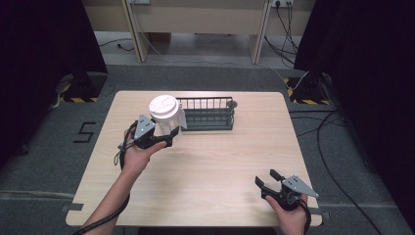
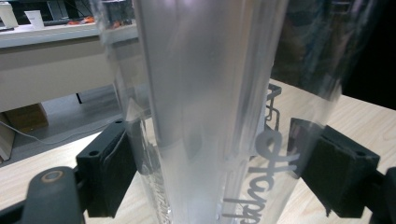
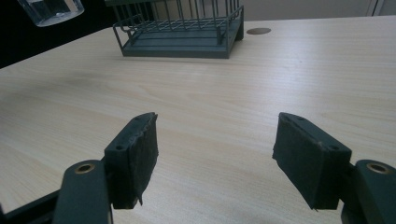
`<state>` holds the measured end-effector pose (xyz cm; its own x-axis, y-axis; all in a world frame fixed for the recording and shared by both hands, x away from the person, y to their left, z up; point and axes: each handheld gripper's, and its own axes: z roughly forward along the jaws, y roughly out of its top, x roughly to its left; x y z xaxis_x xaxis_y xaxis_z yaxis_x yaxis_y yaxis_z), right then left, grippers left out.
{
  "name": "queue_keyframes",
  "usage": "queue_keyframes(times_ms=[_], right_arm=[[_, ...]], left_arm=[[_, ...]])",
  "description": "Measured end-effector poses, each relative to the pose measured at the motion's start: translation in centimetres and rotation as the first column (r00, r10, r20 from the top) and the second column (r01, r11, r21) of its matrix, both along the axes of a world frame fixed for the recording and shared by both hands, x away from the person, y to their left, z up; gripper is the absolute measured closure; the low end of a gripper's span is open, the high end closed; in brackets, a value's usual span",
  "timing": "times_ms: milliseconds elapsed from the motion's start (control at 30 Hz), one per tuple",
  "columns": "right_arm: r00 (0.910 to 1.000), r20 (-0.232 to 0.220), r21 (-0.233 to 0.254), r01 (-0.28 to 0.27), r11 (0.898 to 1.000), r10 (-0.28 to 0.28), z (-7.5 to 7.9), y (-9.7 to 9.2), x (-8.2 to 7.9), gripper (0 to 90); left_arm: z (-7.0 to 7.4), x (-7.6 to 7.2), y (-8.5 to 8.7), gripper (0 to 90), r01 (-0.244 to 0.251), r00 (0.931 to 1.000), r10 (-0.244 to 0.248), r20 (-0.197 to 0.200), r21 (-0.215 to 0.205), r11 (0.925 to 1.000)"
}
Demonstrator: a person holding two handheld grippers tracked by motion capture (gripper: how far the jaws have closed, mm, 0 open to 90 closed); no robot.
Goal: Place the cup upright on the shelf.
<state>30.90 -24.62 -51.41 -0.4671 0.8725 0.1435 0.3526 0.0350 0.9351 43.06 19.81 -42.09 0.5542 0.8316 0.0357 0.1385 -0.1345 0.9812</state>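
At table's left, left gripper (image 1: 169,138) clamped on clear lidded cup (image 1: 165,115), cup upright between jaws, lifted off table, just left of wire basket (image 1: 207,113). Right gripper (image 1: 268,180) near front edge, jaws wide, empty.

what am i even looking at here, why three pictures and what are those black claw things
A person sits at a wooden table and holds a tool in each hand: a hand-held gripper with two black padded jaws.

The high view looks down from above the person. The other two pictures come from small cameras riding on each tool, looking along its jaws.

The left hand-held gripper is closed on a clear plastic cup with a white lid; in the left gripper view the cup stands between the pads, with white lettering on it. In the right gripper view its base hangs above the table.

The right hand-held gripper is open and holds nothing.

A dark wire basket stands on the table, just right of the cup.
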Motion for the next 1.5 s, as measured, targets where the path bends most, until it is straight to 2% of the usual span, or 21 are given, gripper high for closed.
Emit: queue_keyframes(times_ms=[533,967,1200,1500], right_arm=[[1.0000,0.000,0.005,0.002,1.000,-0.002,0.0,-0.1,0.0,30.9],[0.9999,-0.017,0.020,0.002,1.000,-0.001,0.0,-0.1,0.1,31.0],[0.9999,-0.011,0.002,-0.003,1.000,0.003,0.0,0.0,0.1,31.1],[0.9999,-0.010,0.005,-0.002,1.000,0.002,0.0,0.0,0.1,31.1]], left_arm=[[0.6,1.7,-1.0,17.4,0.000,1.0000,0.000,-0.002,0.000,1.0000],[0.9,3.2,-1.7,17.4,-0.003,1.0000,0.003,-0.006,0.002,1.0000],[1.2,3.8,-2.2,17.4,0.004,1.0000,-0.004,-0.003,0.002,1.0000],[1.8,4.7,-3.1,17.4,0.012,0.9999,-0.012,0.005,0.004,0.9999]])
